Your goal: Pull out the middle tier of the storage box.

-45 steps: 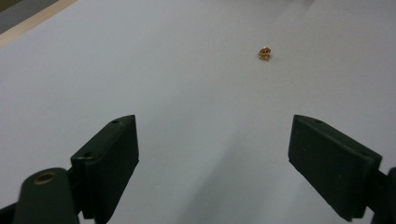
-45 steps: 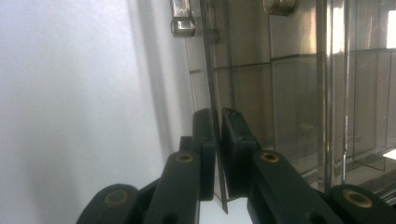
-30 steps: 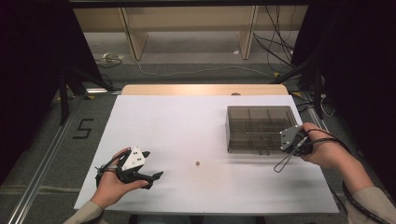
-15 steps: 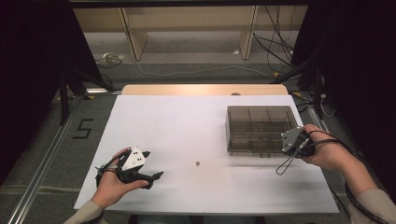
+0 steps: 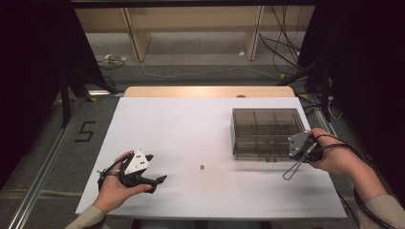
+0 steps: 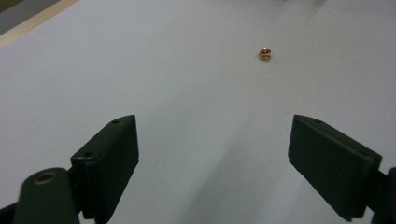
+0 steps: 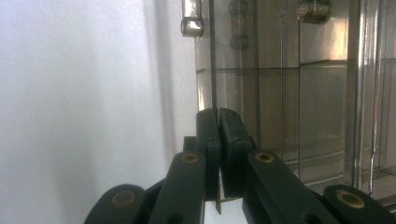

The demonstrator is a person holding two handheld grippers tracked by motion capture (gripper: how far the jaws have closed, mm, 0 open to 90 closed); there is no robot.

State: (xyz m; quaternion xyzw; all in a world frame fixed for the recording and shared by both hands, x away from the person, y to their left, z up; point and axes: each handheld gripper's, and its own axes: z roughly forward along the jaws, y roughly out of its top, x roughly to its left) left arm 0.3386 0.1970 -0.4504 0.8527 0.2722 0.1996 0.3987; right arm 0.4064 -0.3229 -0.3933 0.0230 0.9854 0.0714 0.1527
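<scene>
A: White sheet material covers the rectangular table [image 5: 191, 129], the largest item in the high view. A bare wooden strip shows along its far edge.

B: Next in size?

A: The smoked transparent plastic compartment box [image 5: 267, 132], placed on the right half of the table. Its dividers form several cells. In the right gripper view its thin lid edge [image 7: 212, 56] stands vertical, with hinge barrels at the top of the frame.

B: State of the right gripper?

A: The right gripper [image 5: 292, 151] is at the box's near right corner. In the right gripper view [image 7: 218, 116] its two black jaws are pressed together with the thin lid edge clamped between the pads.

B: And the left gripper?

A: The left gripper [image 5: 160, 181] lies low at the table's near left, held in the person's left hand [image 5: 117, 188]. Its jaws stand wide apart with nothing between them.

B: Smallest item?

A: A small round brass-coloured nut [image 5: 202, 167], lying loose on the white surface near the front centre, between the two grippers and well apart from both. In the left gripper view it lies ahead of the open jaws [image 6: 265, 54].
</scene>
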